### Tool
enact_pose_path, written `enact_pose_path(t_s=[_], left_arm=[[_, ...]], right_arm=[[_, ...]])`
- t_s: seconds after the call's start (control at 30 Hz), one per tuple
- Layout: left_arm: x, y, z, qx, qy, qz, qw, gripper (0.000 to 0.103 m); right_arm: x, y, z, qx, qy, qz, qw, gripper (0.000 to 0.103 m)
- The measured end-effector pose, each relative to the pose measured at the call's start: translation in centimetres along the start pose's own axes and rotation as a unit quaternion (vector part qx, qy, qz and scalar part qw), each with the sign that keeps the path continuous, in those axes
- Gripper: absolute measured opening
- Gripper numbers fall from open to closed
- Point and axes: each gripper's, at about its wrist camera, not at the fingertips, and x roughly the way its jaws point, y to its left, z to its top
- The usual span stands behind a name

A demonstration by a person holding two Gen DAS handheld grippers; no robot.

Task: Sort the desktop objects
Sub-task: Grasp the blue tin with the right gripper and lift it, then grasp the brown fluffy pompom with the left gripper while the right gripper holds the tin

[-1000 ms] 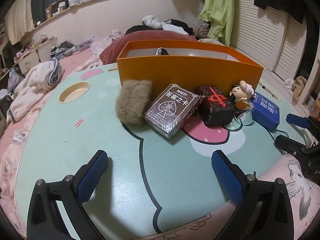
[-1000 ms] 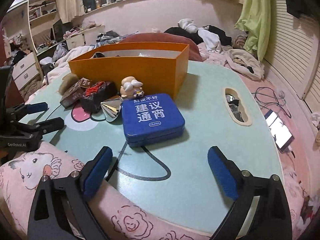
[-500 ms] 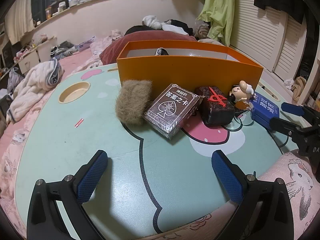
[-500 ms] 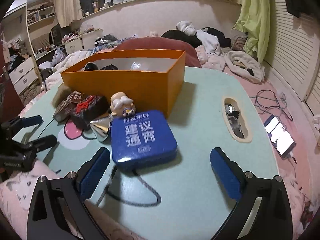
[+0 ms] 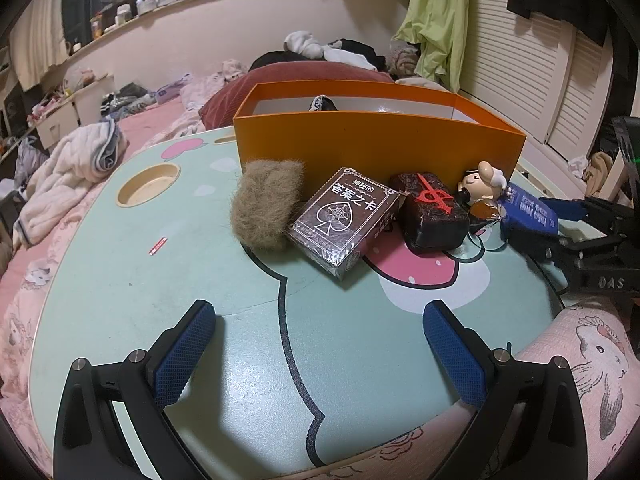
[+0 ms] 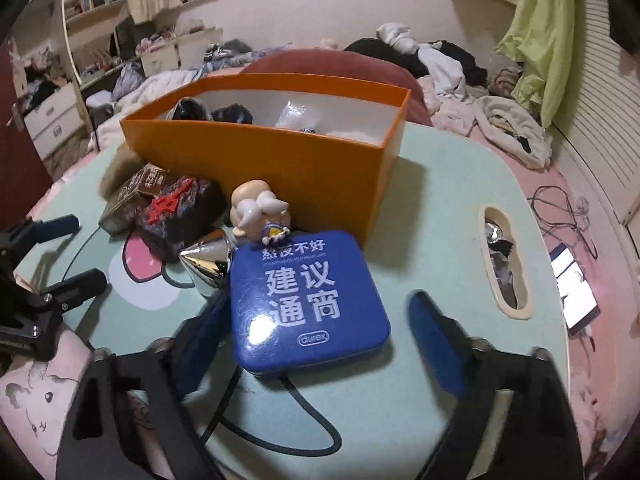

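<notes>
Sitting on a mint table point(image 5: 120, 300), an orange box point(image 6: 260, 160) holds dark bundles at its left end and a clear wrapped item toward the right; its contents are otherwise hard to make out. In front of it, left to right, lie a fur clump point(image 5: 266, 204), a card deck point(image 5: 344, 216) printed "答案之卡", a dark block point(image 5: 434, 212) with a red symbol, a figurine point(image 6: 258, 212), a silver cone point(image 6: 208, 264) and a blue tin point(image 6: 308, 300) reading "建议通宵" and "durex". The left gripper point(image 5: 320, 354) hovers with fingers spread wide, holding nothing. The right gripper point(image 6: 316, 322) has just been closing around the tin: its left finger point(image 6: 208, 332) touches the tin's edge, while the right finger sits just beside the tin, not touching.
</notes>
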Motion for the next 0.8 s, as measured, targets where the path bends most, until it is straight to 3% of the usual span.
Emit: enact_pose_path(t_s=[0.1,0.2,0.33,0.47,0.63,0.73,0.8], left_arm=[[-0.1,-0.2,-0.1,-0.001,0.000,0.000,1.0000,0.103],[-0.1,-0.2,0.0,-0.002,-0.001,-0.003,1.0000,0.103],[-0.5,-0.2,-0.2,-0.015,-0.013,-0.019,0.9996,0.103],[-1.2,1.1,-0.3,-0.051,-0.030,-0.045,0.9972,0.103],[-2.5,4.5,1.5,-0.131,-0.077,-0.076,0.9855,0.102],[-1.3,5.9,3.6,-0.152,-0.066,-0.072,0.9836,0.093],[0.5,6.2,4.7,-0.156,-0.041,-0.068,0.9846,0.072]], right_arm=[[-0.8,-0.2,-0.9,0.006,-0.025,0.000,1.000,0.066],[-2.0,0.0,-2.0,0.004,-0.057,0.027,0.998,0.066],[-4.5,0.0,-3.1,0.003,-0.127,0.027,0.992,0.066],[-5.9,0.2,-3.4,0.001,-0.173,0.032,0.984,0.066],[-5.8,0.2,-3.1,0.000,-0.175,0.033,0.984,0.066],[-5.7,0.2,-3.0,0.003,-0.173,0.035,0.984,0.066],[-5.6,0.1,-3.0,0.003,-0.173,0.035,0.984,0.066]])
